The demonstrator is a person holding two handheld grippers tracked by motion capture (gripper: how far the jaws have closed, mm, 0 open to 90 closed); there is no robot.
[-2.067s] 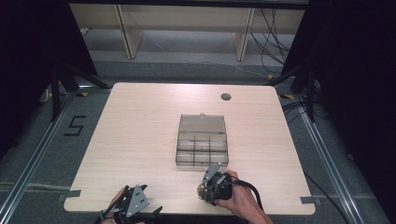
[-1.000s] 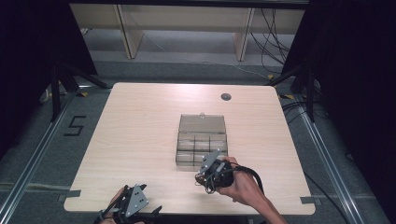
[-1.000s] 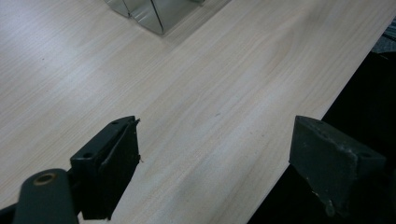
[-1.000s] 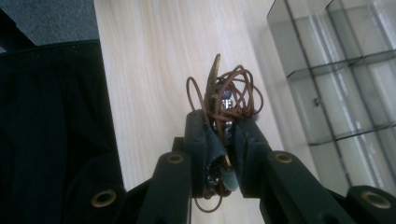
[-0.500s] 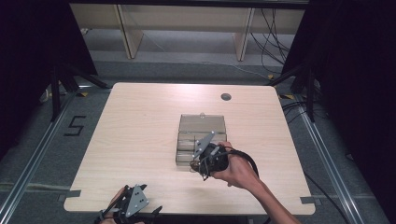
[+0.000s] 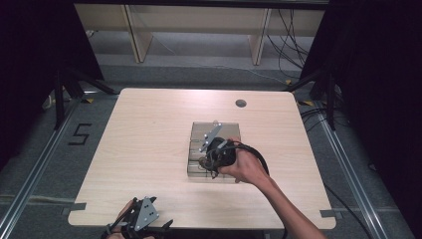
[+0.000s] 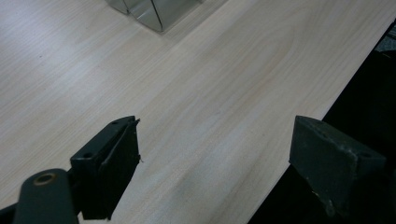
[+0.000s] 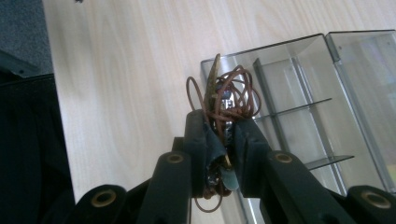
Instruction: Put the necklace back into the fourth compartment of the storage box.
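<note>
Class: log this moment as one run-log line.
right gripper: shut on wire bundle | over clear box | left gripper: open, idle

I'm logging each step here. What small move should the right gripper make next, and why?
Probably lower a little, then open. The right gripper is shut on the coiled brown cord bundle, which hangs over a near-corner compartment of the clear divided box.

Readable marking: one only. A black digit "5" (image 6: 79,134) stands on the grey floor beside the left edge of the light wooden table (image 6: 149,149), well away from both sets of jaws. Both gripper views: no legible text, label or brand.
</note>
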